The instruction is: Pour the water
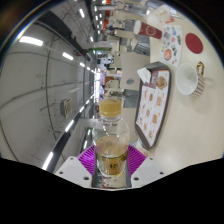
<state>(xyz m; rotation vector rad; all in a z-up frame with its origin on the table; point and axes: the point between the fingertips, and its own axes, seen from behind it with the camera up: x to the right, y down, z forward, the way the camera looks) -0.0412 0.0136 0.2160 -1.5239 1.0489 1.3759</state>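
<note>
While our gripper (111,172) is clamped round the lower body of a clear cup (110,158) of amber liquid, with a second cup (109,105) just beyond, we judge it light, rigid, slippery, spill-prone, best gripped mid-wall

Count by kind:

- Clear glasses with amber liquid: two. The near glass (111,156) is pressed between both fingers of the claw (110,163). The far glass (110,104) stands just beyond it on the counter (60,75).
- Claw: one, with two purple pads (87,160).
- Patterned tray (152,106): one, beside the far glass.
- White cup (187,82): one, past the tray.
- Red-and-white round disc (192,42): one, toward the counter's far end.
- Other dishes lie near the disc. They are too small to count.
</note>
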